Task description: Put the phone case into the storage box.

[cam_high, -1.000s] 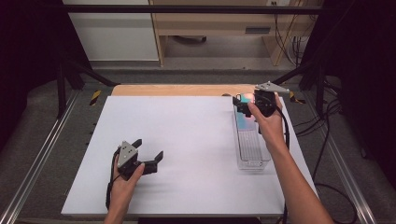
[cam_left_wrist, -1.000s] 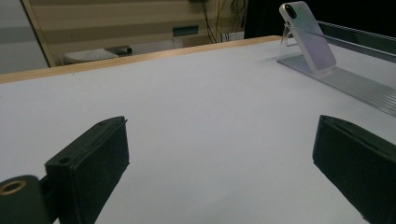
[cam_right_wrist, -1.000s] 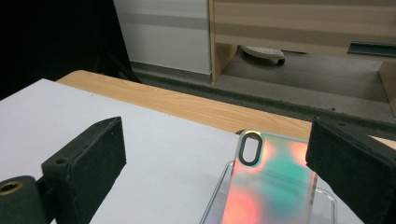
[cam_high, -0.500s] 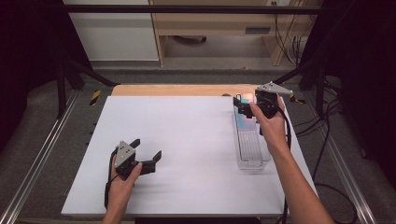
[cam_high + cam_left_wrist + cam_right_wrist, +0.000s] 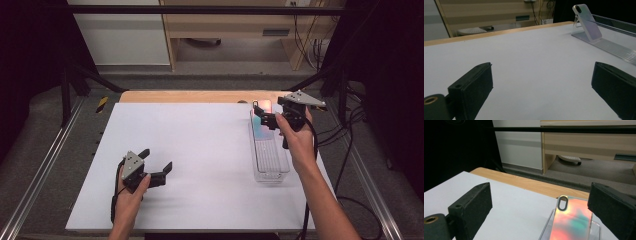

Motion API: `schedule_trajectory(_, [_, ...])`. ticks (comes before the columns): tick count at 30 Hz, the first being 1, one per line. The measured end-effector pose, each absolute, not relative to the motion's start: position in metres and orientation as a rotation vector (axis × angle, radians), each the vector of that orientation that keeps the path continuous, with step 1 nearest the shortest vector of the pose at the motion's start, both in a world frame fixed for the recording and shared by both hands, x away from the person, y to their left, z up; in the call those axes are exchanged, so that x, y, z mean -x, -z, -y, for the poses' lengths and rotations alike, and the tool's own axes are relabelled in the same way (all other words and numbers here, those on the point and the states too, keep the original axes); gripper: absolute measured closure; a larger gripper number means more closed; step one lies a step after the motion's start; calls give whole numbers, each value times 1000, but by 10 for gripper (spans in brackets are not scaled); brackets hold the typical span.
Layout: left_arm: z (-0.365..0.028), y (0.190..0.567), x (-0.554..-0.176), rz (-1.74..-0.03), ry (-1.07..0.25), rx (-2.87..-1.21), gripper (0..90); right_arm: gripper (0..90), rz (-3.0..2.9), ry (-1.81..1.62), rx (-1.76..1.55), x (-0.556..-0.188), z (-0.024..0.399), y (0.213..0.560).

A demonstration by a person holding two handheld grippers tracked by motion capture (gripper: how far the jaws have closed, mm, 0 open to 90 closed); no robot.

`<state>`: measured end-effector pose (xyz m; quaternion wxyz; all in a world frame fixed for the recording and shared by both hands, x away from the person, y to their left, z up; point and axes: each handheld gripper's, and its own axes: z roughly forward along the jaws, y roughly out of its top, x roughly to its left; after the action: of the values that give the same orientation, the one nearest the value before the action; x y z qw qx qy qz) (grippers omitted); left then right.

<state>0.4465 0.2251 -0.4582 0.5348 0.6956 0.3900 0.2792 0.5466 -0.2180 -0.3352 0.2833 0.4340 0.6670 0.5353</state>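
One phone case (image 5: 262, 118) leans at the far end of the single clear rack (image 5: 270, 159) — your right gripper (image 5: 265, 120) hovers over it, your left gripper (image 5: 156, 163) near the surface (image 5: 200, 150), both jaws open.

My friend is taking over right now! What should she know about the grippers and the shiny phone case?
Left gripper: open, holding nothing, low over the white table at its near left.
Right gripper: open, holding nothing, hovering at the far end of the clear rack, jaws either side of the phone case's top but not closed on it.
Phone case: shiny, leaning upright in the rack's far end.
Done: the right gripper has reached the case.
Left: probably close on the case and lift it out.
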Motion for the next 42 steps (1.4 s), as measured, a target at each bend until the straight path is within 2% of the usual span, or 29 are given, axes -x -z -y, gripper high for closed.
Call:
schedule_trajectory(22, [-230,455,-445,-918,-657,-1655,30,58,-1763,-1465,-1067,-523,231,326])
schedule_trajectory(42, [-251,446,-437,-934,-705,-1682,27,59,-1711,-1484,-1035,-475,282,346])
